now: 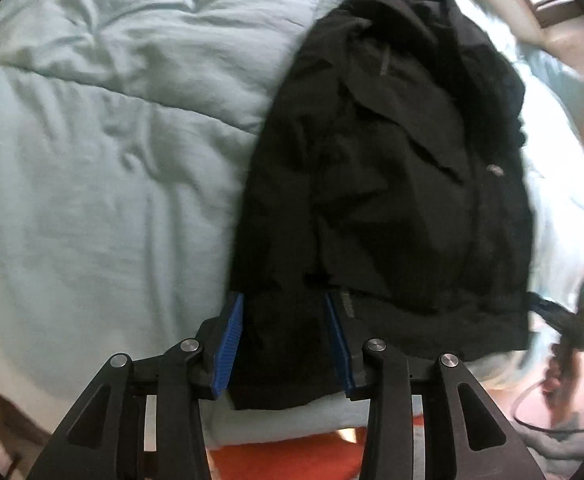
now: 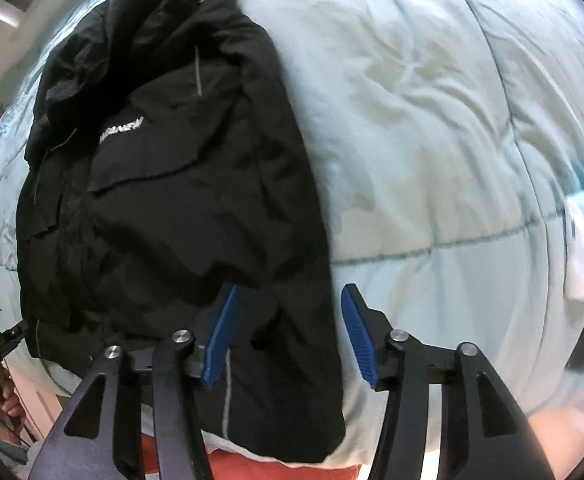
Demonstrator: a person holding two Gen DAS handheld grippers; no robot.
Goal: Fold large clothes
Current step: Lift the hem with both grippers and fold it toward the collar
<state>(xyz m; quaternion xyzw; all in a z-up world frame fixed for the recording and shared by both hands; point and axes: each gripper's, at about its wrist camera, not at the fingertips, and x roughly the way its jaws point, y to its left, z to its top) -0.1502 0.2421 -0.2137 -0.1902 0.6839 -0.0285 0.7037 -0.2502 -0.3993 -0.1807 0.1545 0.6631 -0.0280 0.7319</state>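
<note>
The left tongs [image 1: 284, 344] stand wide apart, blue pads on either side of the near hem of the black jacket [image 1: 391, 184]; whether a pad touches the cloth cannot be told. The right tongs [image 2: 292, 336] are likewise spread wide, over the jacket's [image 2: 164, 200] near right corner, gripping nothing. The jacket lies folded lengthwise on a pale blue comforter [image 2: 431, 140] covering the bed, collar far, hem near the edge. A white packet [image 2: 583, 248] rests far right.
</note>
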